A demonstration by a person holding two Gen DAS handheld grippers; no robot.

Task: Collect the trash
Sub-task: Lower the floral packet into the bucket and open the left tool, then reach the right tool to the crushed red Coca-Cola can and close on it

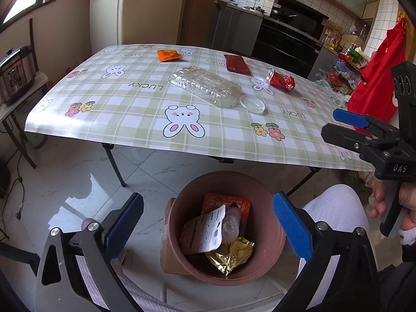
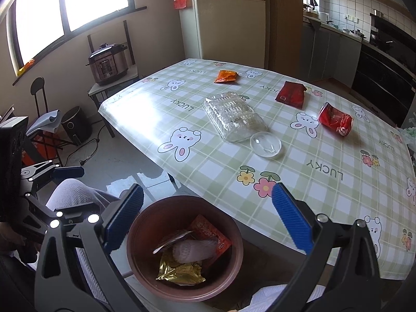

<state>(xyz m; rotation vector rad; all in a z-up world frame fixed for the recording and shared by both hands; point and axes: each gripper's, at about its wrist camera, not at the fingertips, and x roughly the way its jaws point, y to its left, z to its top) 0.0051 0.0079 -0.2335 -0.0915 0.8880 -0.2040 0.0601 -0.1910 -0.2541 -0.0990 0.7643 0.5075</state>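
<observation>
A brown trash bin (image 1: 270, 257) (image 2: 140, 254) stands on the floor below the table's near edge and holds several wrappers. Both grippers hover over it, open and empty: left gripper (image 1: 208, 223), right gripper (image 2: 208, 213). The right gripper also shows at the right of the left wrist view (image 1: 335, 127). On the table (image 1: 135, 109) (image 2: 299, 182) lie a clear plastic container (image 1: 205, 85) (image 2: 234, 117), a clear round lid (image 1: 252, 104) (image 2: 265, 142), a crushed red can (image 1: 282, 80) (image 2: 335, 121), a dark red packet (image 1: 236, 63) (image 2: 291, 94) and an orange packet (image 1: 168, 55) (image 2: 226, 76).
A pressure cooker (image 2: 108, 63) (image 1: 14, 74) sits on a side stand left of the table. A fridge (image 2: 228, 23) stands behind. Kitchen counter and stove (image 1: 291, 31) are at the back right. A red bag (image 1: 377, 78) hangs at right. My knee (image 1: 335, 208) is beside the bin.
</observation>
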